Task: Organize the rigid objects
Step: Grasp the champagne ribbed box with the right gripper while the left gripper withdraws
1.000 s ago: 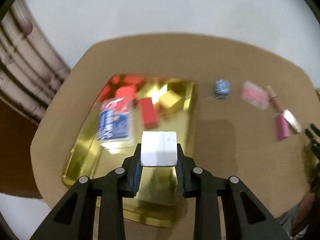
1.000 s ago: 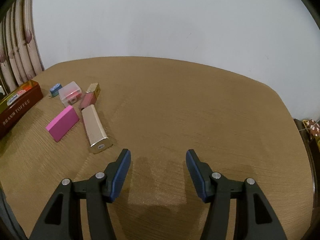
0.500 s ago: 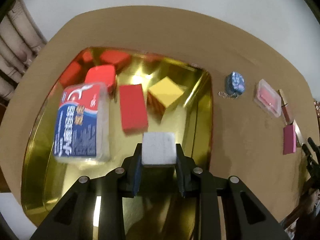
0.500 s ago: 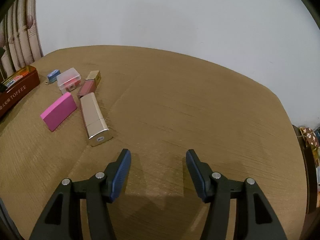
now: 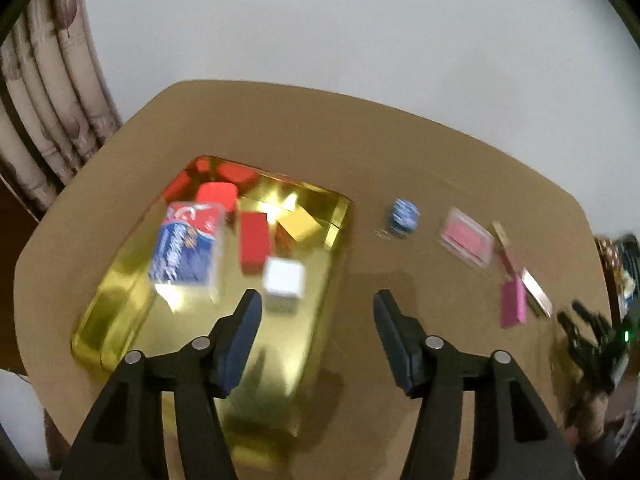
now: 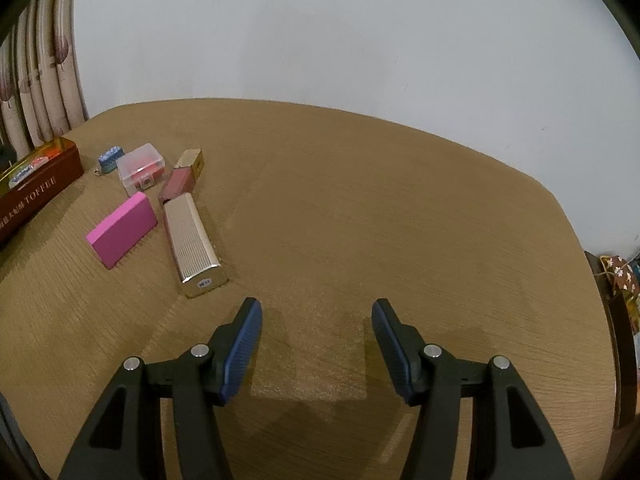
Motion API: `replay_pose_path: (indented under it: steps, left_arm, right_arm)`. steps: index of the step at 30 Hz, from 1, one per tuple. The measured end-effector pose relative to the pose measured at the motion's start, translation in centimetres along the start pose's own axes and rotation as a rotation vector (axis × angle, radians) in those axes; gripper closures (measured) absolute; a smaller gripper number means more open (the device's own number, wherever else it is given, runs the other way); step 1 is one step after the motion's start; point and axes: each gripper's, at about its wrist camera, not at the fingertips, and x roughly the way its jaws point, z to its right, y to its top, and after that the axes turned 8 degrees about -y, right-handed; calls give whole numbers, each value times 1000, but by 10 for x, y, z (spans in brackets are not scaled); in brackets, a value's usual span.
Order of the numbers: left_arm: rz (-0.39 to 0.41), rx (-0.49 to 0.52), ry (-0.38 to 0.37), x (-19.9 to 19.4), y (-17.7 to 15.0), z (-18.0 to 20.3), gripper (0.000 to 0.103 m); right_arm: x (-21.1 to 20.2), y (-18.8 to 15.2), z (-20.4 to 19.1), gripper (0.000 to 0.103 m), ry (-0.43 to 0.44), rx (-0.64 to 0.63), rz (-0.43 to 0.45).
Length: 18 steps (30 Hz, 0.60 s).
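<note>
The left hand-held gripper is matte black, with two angular fingers pierced by triangular cut-outs and each pinned by a pair of round silver screws. Ribbed dark blue pads line the inner faces of its fingertips. The right hand-held gripper has the same black frame, silver screws and ribbed blue pads.

Right gripper, jaws apart with nothing between them, above a bare stretch of the brown table. At left, a ribbed gold case lies beside a pink block; behind them, a clear box, a small blue item and a "TOFFEE" tin.
</note>
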Motion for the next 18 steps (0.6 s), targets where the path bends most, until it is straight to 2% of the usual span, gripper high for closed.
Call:
replay_pose_path:
  steps: [2,4,6,9,14,18]
  left_arm:
    - [-2,42,-31,-10,-15,21,45]
    - [-8,62,-61,-15,-39,52,39]
    - [-41,80,-101,-12,-59,65,38]
    - [-62,96,-120,-11,-88,80,38]
    - [-70,64,-117,-16,-114,79,38]
    - [-65,39,-63,-18,-126,70,36]
  right_arm:
    - [-2,3,-7,44,42,-38,-2]
    - [-5,8,-20,44,87,-94,0]
    - [-7,16,-32,44,114,-147,3]
    - [-7,31,-45,44,138,-217,7]
    - [6,54,-55,44,193,-293,-41]
    - [28,63,-68,44,211,-370,-112]
